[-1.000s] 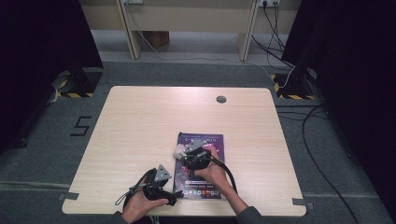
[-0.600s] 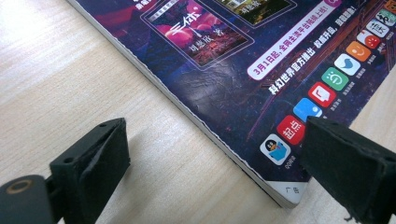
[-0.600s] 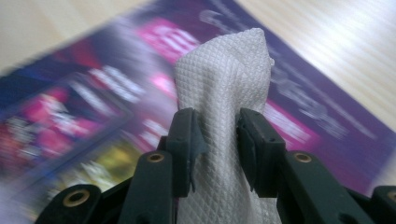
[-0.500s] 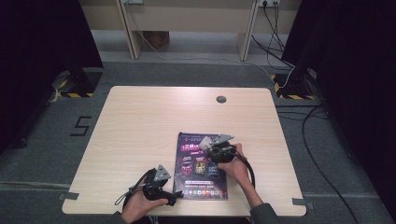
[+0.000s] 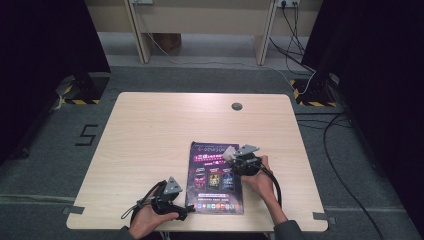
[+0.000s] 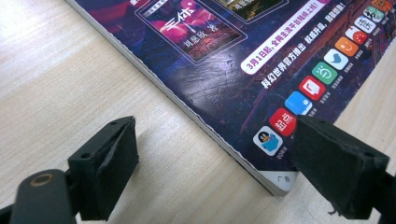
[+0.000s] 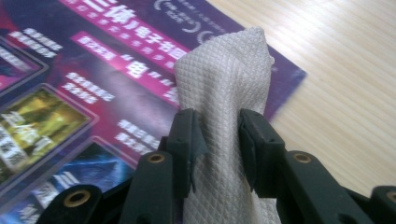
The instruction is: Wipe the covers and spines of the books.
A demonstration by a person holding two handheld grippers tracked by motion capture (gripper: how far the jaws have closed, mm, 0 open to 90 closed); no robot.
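I am in the wiping step: my right gripper (image 5: 231, 154) pinches a bunched white cloth (image 7: 229, 84), jaws narrowed onto its waist, and holds it over the upper right part of the magazine (image 5: 215, 175). In the high view the magazine lies flat just right of centre in the lower half of the frame, on the pale wood table (image 5: 150, 130). My left gripper (image 6: 210, 163) sits at the magazine's lower left corner; its jaws have just been closing a little but stand wide, one pad on bare wood, the other over the cover's corner, gripping nothing.

Next, I judge, the cloth must drag across the cover while the left steadies the corner so the magazine does not slide.

The cloth is a soft, quilted weave with a fine diamond pattern, gathered into a rounded tuft. The cover is glossy, purple and magenta, faintly creased, with a thin white page edge. The table has a matt, straight grain.
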